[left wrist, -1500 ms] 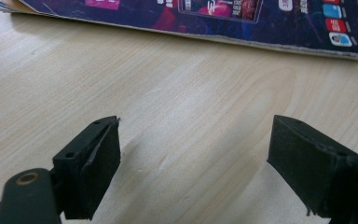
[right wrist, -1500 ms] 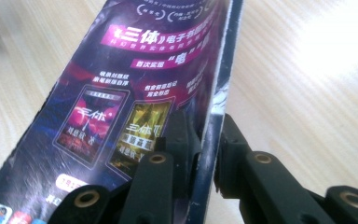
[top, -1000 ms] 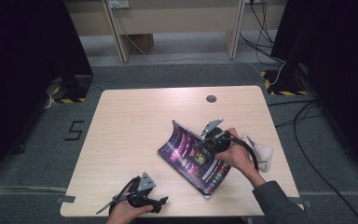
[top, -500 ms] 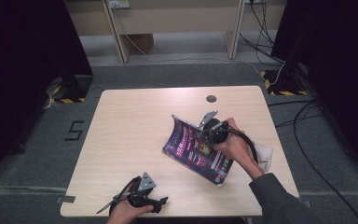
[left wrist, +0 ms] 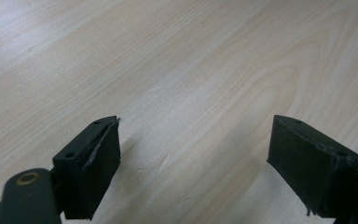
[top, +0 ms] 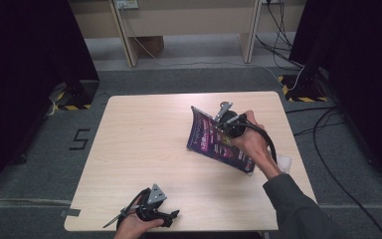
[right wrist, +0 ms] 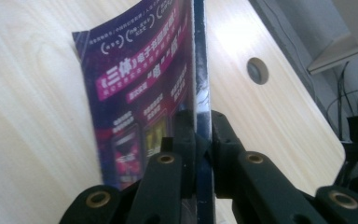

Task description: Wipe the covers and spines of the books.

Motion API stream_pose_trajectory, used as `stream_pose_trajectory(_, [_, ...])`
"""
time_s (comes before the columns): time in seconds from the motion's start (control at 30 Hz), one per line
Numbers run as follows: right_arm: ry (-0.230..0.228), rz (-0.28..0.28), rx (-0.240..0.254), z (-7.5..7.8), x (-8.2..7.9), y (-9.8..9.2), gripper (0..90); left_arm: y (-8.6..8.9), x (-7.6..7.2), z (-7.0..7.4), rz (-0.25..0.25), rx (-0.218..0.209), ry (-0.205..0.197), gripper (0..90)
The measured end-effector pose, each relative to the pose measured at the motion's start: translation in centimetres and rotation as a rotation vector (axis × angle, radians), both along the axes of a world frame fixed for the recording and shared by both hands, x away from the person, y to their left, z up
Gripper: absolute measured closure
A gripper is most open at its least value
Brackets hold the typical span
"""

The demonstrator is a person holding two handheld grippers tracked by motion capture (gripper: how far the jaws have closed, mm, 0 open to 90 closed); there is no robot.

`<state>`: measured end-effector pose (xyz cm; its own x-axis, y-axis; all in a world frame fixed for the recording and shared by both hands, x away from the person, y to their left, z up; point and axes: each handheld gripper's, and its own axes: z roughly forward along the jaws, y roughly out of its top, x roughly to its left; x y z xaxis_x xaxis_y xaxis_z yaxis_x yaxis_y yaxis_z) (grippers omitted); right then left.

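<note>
High view: above the near table (top: 144,144) edge, facing 12 o'clock and down, far off.
Left gripper view: close over bare tabletop at 7 o'clock.
Right gripper view: close along the magazine (right wrist: 140,93), toward the tabletop hole (right wrist: 257,70).
Shared: tabletop, magazine.

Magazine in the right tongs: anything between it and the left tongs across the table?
Nothing visible. The magazine is clamped in the right tongs; bare table lies between it and the open left tongs.

Lab: black curtains (top: 25,59), floor cables (top: 328,164)
</note>
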<state>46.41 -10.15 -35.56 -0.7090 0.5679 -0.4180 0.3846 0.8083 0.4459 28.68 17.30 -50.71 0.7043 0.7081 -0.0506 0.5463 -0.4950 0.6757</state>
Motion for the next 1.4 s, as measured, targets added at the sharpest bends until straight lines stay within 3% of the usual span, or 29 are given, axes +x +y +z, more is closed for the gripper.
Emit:
stream_pose_trajectory(0.2, [-0.026,-0.023,-0.007,0.4,0.3,-0.2,83.6,0.0,0.0,0.0,-0.004,0.006,0.000,16.4])
stream_pose_trajectory(0.4, [-0.033,0.029,-0.002,0.3,-1.6,0.3,83.5,-0.1,0.0,-0.1,-0.004,0.010,0.002,16.5])
stream_pose_trajectory(0.7, [0.015,0.105,0.049,0.4,-4.4,0.9,83.0,0.1,0.0,0.0,0.006,0.010,-0.005,16.4])
stream_pose_trajectory(0.93, [0.033,0.188,0.057,0.0,-6.3,1.4,83.3,0.1,0.1,0.0,0.015,0.006,-0.006,16.4])
stream_pose_trajectory(1.03, [0.074,0.218,0.082,-0.6,-7.0,1.8,83.4,0.1,0.1,0.0,0.015,0.010,-0.006,16.4])
stream_pose_trajectory(1.17, [0.130,0.256,0.079,-2.2,-7.9,2.6,83.1,0.3,0.1,0.0,0.023,0.008,-0.008,16.4])
stream_pose_trajectory(1.4, [0.175,0.310,0.076,-5.2,-9.3,3.8,82.7,0.3,0.1,0.0,0.023,0.019,-0.011,16.5])
